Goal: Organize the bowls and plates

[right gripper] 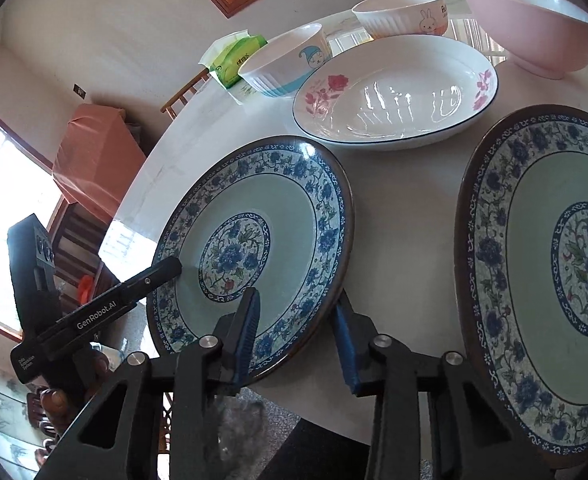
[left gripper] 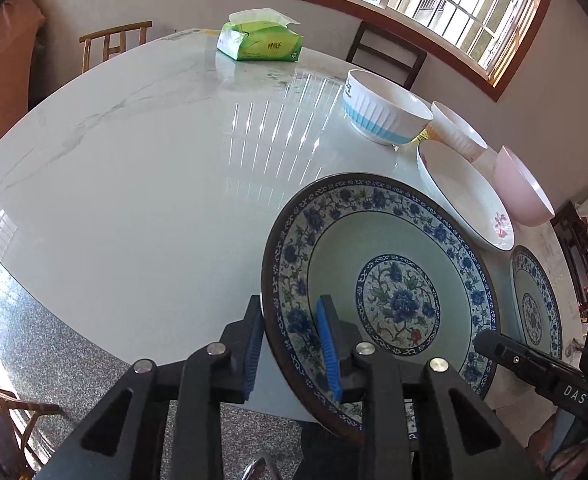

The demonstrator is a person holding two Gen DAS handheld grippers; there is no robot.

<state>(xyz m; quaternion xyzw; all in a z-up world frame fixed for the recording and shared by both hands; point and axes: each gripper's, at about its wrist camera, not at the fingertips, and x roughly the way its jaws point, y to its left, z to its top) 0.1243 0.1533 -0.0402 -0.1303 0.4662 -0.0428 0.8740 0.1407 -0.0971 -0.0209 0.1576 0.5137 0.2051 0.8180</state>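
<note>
- Two claws on one plate [right gripper: 262, 208]: left claw [left gripper: 290, 308] straddles its near-left rim, right claw [right gripper: 296, 300] its near-right rim.
- Both are nearly closed, pads pinching the rim from either side; nothing else is held.
- Plate sits at the table's [left gripper: 134, 160] near edge; second plate [right gripper: 554, 280] lies just right of it, likely the stack target.

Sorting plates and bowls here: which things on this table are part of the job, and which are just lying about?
Part of the job:
- blue-patterned plate, gripped at its rim by both grippers
- second blue-patterned plate
- white flowered dish
- blue-striped bowl
- rabbit bowl
- pink bowl

Just lying about:
- green tissue pack
- wooden chair
</note>
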